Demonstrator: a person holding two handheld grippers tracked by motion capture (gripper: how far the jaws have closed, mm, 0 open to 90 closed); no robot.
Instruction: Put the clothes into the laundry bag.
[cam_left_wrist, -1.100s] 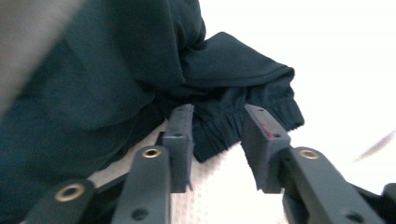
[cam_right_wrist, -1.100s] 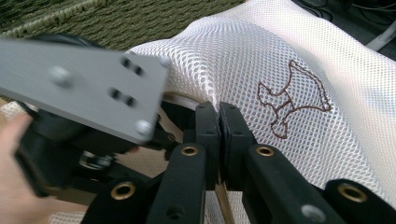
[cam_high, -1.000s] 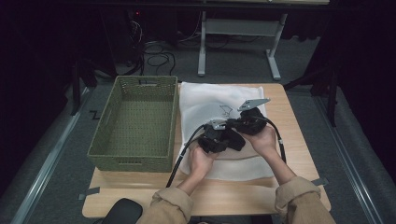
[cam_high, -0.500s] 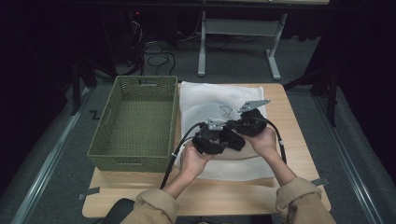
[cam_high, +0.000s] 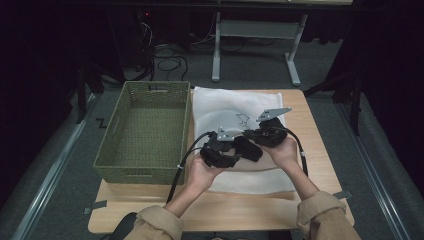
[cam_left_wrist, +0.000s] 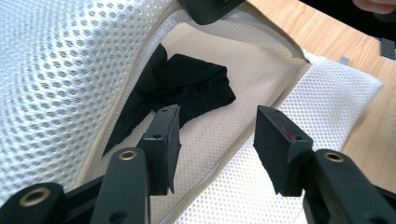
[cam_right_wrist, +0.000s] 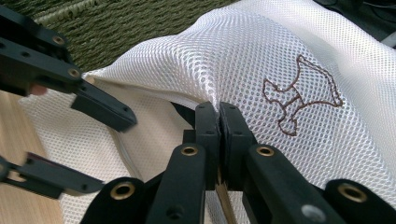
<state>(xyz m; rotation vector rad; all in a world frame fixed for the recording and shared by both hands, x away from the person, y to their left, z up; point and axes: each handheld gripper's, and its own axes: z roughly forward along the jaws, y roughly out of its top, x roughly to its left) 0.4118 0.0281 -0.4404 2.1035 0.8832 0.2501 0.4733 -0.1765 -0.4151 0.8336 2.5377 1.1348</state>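
We hold our left gripper (cam_left_wrist: 215, 135) with jaws just opening, our right gripper (cam_right_wrist: 218, 122) clamped tight, both raised side by side.

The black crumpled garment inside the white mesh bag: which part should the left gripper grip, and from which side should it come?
Grip the raised bunched fold of the black crumpled garment nearest the bag's mouth. Come straight in through the opening of the white mesh bag, which the right gripper holds lifted by its top layer. The left gripper stands open with nothing between its jaws, already facing that gap. The fold stands up, so the jaws could probably close across it.
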